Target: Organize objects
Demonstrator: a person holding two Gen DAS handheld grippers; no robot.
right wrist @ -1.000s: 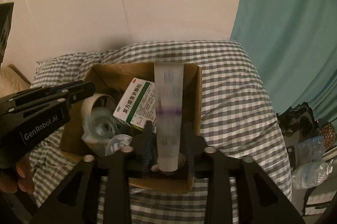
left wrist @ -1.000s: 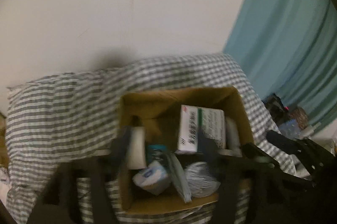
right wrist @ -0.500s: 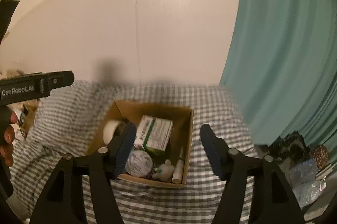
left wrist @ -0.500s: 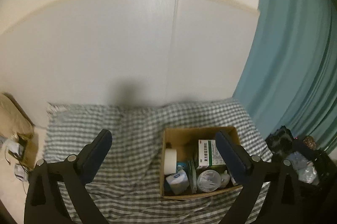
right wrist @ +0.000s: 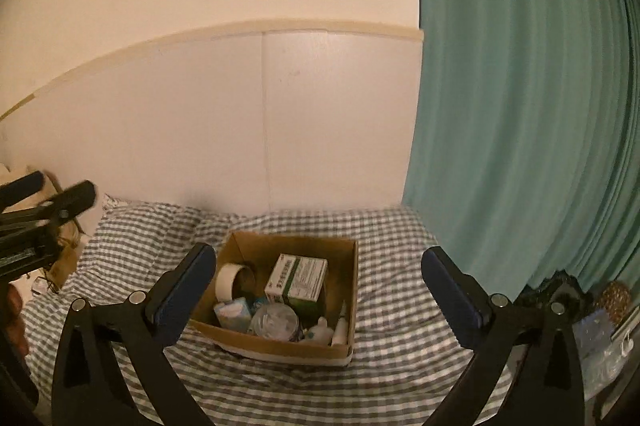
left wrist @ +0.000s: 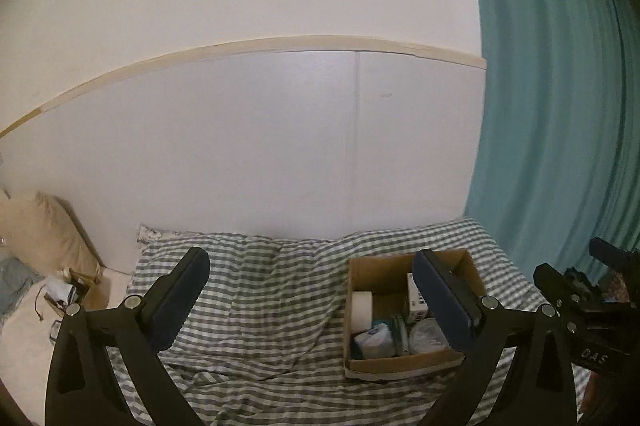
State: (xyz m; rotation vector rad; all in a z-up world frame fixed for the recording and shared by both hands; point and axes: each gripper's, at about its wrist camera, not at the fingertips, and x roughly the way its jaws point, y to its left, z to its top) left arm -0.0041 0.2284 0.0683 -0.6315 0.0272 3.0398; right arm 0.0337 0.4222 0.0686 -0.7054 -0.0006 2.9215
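Observation:
A brown cardboard box (right wrist: pixel 256 246) sits on the checked bedsheet (right wrist: pixel 392 238); it also shows in the left wrist view (left wrist: pixel 380 264). Inside lie a green-and-white medicine box (right wrist: pixel 298 276), a tape roll (right wrist: pixel 229 278), a tissue pack (right wrist: pixel 232 312), a clear round lid (right wrist: pixel 276 320) and a white tube (right wrist: pixel 341 324). My right gripper (right wrist: pixel 318 282) is open and empty, held well back above the box. My left gripper (left wrist: pixel 312 290) is open and empty, also held back, left of the box.
A white wall panel (right wrist: pixel 200 129) stands behind the bed and a teal curtain (right wrist: pixel 520 105) hangs at right. A beige pillow (left wrist: pixel 36 230) and small clutter (left wrist: pixel 60 292) lie at far left. Bags and bottles (right wrist: pixel 600 322) crowd the floor at right.
My right gripper let go of the white tube, which now lies in the box. Both grippers opened wide and pulled up and back from the box.

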